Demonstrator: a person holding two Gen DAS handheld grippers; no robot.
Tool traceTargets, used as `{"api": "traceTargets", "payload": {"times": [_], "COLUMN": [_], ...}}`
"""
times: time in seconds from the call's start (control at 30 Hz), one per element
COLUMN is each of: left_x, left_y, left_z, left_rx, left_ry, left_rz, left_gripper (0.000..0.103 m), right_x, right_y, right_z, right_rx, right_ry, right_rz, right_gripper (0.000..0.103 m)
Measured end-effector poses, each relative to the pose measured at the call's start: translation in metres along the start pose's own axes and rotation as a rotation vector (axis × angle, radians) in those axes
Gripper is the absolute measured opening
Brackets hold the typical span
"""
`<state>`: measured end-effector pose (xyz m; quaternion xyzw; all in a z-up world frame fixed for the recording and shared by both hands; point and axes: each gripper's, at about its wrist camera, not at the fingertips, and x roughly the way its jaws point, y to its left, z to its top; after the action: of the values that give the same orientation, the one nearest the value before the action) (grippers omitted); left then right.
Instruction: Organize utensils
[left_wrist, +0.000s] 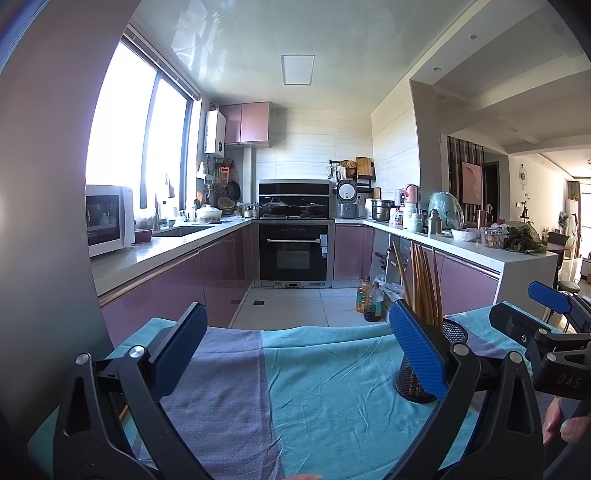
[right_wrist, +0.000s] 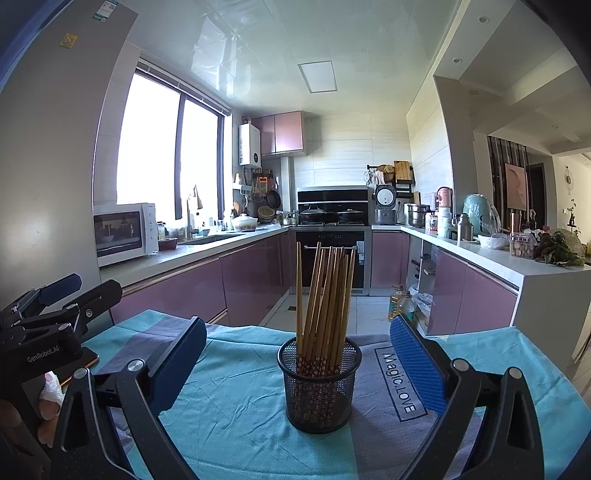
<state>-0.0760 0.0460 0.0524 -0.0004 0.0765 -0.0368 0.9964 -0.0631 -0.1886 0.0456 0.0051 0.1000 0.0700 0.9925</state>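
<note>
So the chopsticks (right_wrist: 325, 295) are all standing in a black mesh holder (right_wrist: 319, 387), leaning a bit in different directions, patterned ends down at the bottom of the mesh and plain wooden ends fanning out the top. The holder sits upright on a worktop covered with a teal and grey-purple cloth (right_wrist: 236, 391), right next to the strip where "Magic. LOVE" (right_wrist: 399, 384) is printed. The right tongs (right_wrist: 299, 365) are spread wide with nothing in them, and the holder sits roughly between the two blue pads but a little past them, not touching either from what I can see. The left tongs (left_wrist: 295, 354) are off to the holder's left, also wide apart and holding nothing, just hovering over bare cloth; from that camera the holder (left_wrist: 432, 362) is half hidden behind the right-hand pad. You can catch a bit of a hand (left_wrist: 565, 424) gripping the other tool at the edge of that view. Beyond the worktop it's a U-shaped kitchen with mauve cabinets (right_wrist: 251, 273), a white microwave (right_wrist: 122, 232) by the big window, the built-in oven (left_wrist: 293, 251) with pots on the stove at the far end, and a couple of oil bottles (left_wrist: 369, 299) on the floor tiles.
</note>
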Motion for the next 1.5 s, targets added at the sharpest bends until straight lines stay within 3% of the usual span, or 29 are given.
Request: {"api": "traceTargets", "payload": {"times": [0.37, 1.5], "left_x": [0.0013, -0.0009], "left_y": [-0.0021, -0.0006], "left_z": [-0.0045, -0.0067], "left_rx": [-0.003, 0.002], "left_ry": [0.014, 0.008], "left_rz": [0.031, 0.045], "left_gripper": [0.097, 0.097], "right_x": [-0.0009, -0.0019], "right_y": [0.0072, 0.0068], "right_z": [-0.0003, -0.0003], "right_rx": [-0.033, -0.017], "right_ry": [-0.004, -0.016], "right_rz": [-0.050, -0.064], "right_gripper": [0.096, 0.096]}}
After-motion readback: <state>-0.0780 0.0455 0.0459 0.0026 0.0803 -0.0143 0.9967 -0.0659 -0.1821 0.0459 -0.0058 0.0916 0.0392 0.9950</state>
